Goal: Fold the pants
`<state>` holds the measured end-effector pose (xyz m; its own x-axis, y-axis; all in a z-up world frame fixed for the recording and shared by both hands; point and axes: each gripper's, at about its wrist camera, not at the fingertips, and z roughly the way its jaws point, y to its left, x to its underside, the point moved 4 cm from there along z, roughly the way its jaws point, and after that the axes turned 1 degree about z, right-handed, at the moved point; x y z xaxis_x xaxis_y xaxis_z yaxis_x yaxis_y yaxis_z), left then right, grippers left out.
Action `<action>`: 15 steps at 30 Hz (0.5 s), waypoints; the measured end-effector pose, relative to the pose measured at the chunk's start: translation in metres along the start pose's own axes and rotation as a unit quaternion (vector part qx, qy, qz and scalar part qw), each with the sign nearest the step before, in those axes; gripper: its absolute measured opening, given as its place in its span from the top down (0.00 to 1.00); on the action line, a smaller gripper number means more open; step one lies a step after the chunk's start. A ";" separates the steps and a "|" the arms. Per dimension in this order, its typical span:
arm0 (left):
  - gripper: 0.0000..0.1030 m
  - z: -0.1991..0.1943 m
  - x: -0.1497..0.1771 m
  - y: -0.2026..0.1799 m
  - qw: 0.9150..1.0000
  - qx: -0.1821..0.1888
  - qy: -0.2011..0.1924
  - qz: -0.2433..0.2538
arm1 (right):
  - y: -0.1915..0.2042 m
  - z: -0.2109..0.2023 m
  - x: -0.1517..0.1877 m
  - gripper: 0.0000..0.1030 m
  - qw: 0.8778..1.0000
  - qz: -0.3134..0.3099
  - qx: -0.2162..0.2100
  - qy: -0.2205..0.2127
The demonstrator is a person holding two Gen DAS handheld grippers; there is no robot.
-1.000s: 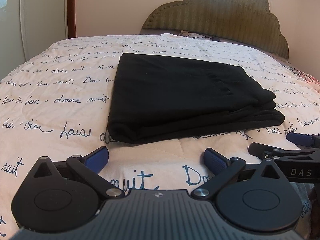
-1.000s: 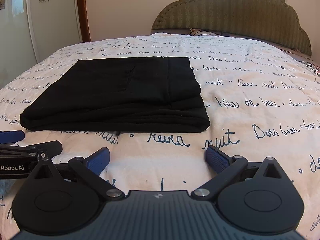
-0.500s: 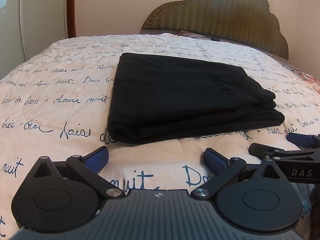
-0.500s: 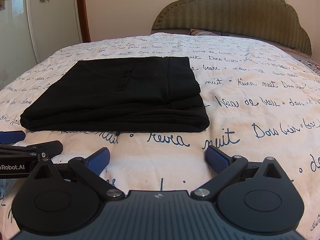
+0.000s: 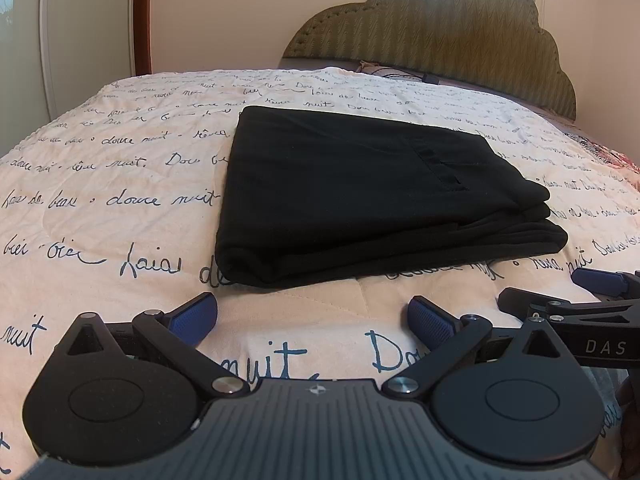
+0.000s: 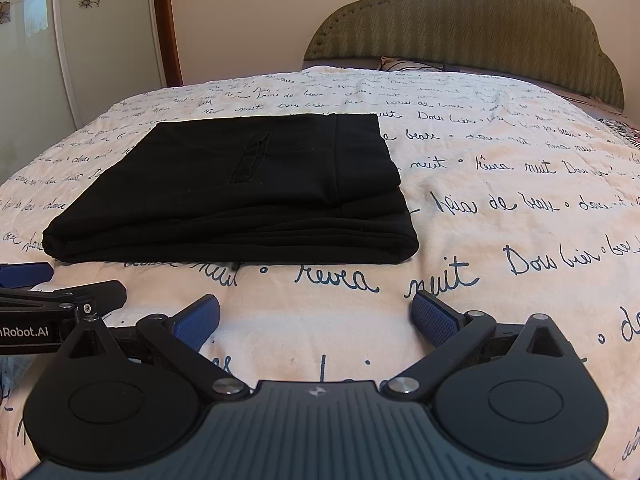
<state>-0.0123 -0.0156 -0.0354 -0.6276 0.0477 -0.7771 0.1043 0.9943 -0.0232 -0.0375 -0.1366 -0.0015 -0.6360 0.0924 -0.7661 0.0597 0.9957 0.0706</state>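
The black pants [image 5: 360,192] lie folded into a flat rectangular stack on the bed; they also show in the right wrist view [image 6: 240,192], left of centre. My left gripper [image 5: 314,316] is open and empty, held just short of the stack's near edge. My right gripper [image 6: 316,318] is open and empty, a little in front of the stack's near right corner. Each gripper's tip shows in the other's view: the right one [image 5: 568,300] and the left one [image 6: 60,296].
The bed has a cream quilt [image 6: 500,200] printed with blue script. A green padded headboard [image 5: 440,40] stands at the far end with a pillow [image 6: 408,65] below it. A white wardrobe with flower decals [image 6: 60,40] stands at the left.
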 end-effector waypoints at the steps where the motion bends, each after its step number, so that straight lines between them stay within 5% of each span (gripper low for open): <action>1: 0.00 0.000 0.000 0.000 1.000 0.001 0.000 -0.001 | 0.000 0.000 0.000 0.00 1.000 0.000 0.000 0.000; 15: 0.00 -0.001 0.000 -0.001 1.000 0.002 -0.001 -0.003 | 0.000 0.000 0.000 0.00 1.000 0.001 -0.001 0.000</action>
<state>-0.0129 -0.0166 -0.0349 -0.6263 0.0414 -0.7784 0.1035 0.9942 -0.0304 -0.0374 -0.1367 -0.0017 -0.6356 0.0943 -0.7663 0.0594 0.9955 0.0733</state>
